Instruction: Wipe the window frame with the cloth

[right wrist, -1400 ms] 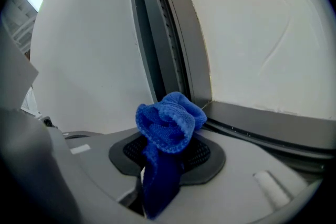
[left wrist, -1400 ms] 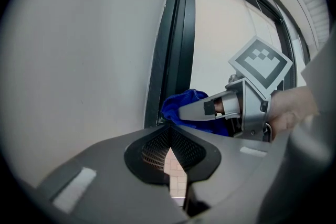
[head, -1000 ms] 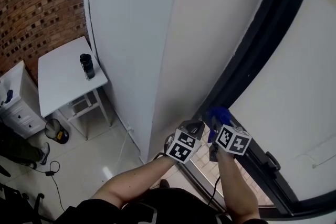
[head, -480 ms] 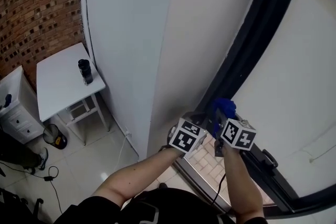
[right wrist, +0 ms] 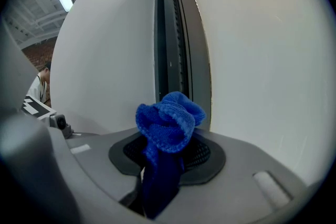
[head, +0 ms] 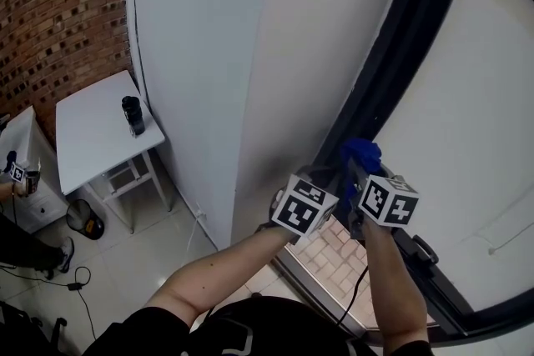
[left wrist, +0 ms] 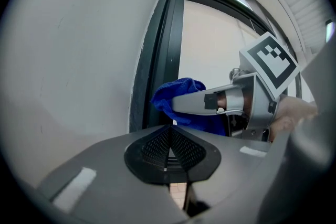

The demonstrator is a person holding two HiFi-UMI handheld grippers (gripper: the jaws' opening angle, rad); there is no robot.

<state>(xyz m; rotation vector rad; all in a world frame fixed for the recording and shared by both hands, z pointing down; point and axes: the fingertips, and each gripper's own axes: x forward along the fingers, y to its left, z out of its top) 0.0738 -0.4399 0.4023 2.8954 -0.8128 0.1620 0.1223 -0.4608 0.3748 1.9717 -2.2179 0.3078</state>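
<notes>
The blue cloth (head: 360, 152) is bunched at the tip of my right gripper (head: 357, 169), which is shut on it. It lies against the dark window frame (head: 399, 54), low on its upright. In the right gripper view the cloth (right wrist: 168, 122) bulges out of the jaws, with the frame (right wrist: 170, 34) running straight up behind it. My left gripper (head: 324, 183) sits close beside the right one, to its left, shut and holding nothing. In the left gripper view its pads meet (left wrist: 168, 136), and the cloth (left wrist: 177, 93) and the right gripper (left wrist: 231, 102) show just ahead against the frame (left wrist: 157, 60).
A white wall panel (head: 217, 54) stands left of the frame, pale glass (head: 467, 121) to its right. Lower left are a white table (head: 92, 137) with a dark bottle (head: 132, 114), a brick wall (head: 58, 12), a bin (head: 81, 217) and cables on the tiled floor.
Both grippers have moved a little up and to the right along the frame, and the cloth has gone with the right one. The left gripper has stayed shut beside it.
</notes>
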